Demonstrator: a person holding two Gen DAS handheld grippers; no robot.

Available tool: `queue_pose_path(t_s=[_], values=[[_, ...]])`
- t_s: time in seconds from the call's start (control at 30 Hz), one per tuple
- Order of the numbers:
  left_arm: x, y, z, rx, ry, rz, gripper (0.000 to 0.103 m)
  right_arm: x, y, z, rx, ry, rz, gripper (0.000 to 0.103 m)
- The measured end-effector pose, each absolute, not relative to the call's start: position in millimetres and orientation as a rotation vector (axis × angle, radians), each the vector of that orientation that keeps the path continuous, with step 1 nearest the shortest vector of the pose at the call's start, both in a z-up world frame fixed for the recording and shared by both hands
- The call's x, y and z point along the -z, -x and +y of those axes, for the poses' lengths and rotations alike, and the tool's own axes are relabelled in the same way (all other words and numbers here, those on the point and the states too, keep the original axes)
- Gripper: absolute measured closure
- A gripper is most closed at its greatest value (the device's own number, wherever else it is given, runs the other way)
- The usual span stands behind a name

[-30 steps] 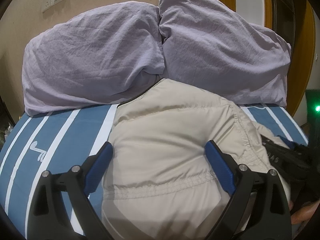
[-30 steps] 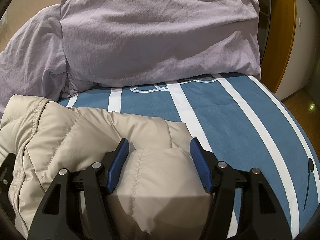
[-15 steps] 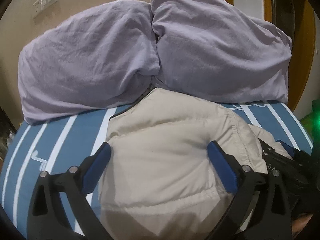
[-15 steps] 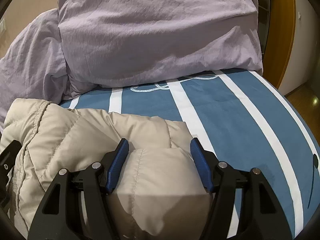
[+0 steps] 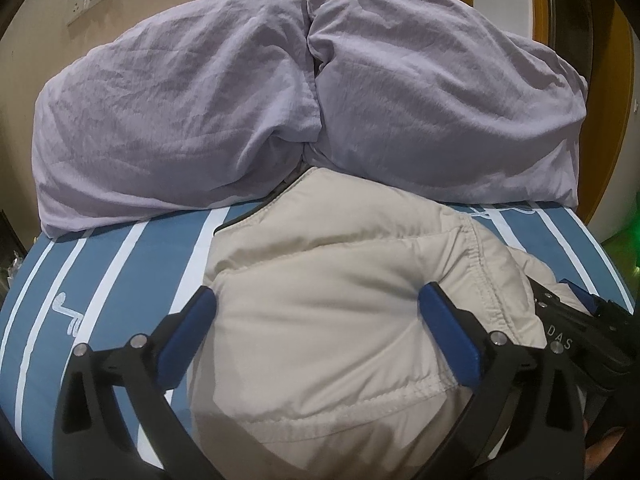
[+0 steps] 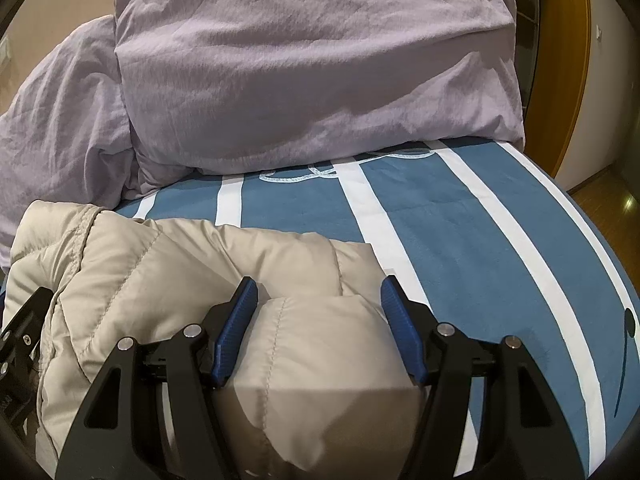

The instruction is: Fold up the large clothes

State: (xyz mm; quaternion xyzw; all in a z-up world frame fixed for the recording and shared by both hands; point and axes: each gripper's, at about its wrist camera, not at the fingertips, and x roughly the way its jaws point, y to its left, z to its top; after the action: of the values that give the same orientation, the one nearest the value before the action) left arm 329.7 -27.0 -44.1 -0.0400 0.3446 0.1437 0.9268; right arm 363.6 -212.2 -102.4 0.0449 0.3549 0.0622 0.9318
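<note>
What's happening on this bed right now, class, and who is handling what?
A person holding a gripper in each hand is folding a beige puffer jacket on a blue-and-white striped bed, in front of two lilac pillows. The left gripper has just been opening; its jaws straddle the bundled jacket with no clear grip. The right gripper is clamped on a padded fold at the jacket's other side.

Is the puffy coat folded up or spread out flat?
Folded up. The coat sits as a thick bundle on the bed, with one layer doubled over another.
</note>
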Motion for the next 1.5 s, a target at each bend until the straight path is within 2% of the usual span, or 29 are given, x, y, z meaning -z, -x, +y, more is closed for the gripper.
queue_pose_path(t_s=[0.23, 0.33, 0.57, 0.73, 1.13, 1.5], values=[[37, -325, -23, -0.287, 0.108, 0.722, 0.002, 102, -366, -215, -0.153, -0.118, 0.748, 0.036], [26, -301, -2, -0.251, 0.209, 0.735, 0.002, 93, -358, -229, -0.174, -0.142, 0.757, 0.022], [15, -257, 49, -0.23, 0.339, 0.762, 0.003, 75, -326, -280, -0.262, -0.273, 0.758, 0.012], [18, -245, 53, -0.194, 0.354, 0.796, 0.003, 77, -318, -299, -0.303, -0.301, 0.807, 0.007], [42, -247, 44, -0.12, 0.422, 0.853, 0.002, 118, -321, -304, -0.557, -0.532, 1.016, 0.001], [60, -256, 56, -0.047, 0.562, 0.86, 0.002, 147, -329, -300, -0.678, -0.676, 1.069, 0.001]])
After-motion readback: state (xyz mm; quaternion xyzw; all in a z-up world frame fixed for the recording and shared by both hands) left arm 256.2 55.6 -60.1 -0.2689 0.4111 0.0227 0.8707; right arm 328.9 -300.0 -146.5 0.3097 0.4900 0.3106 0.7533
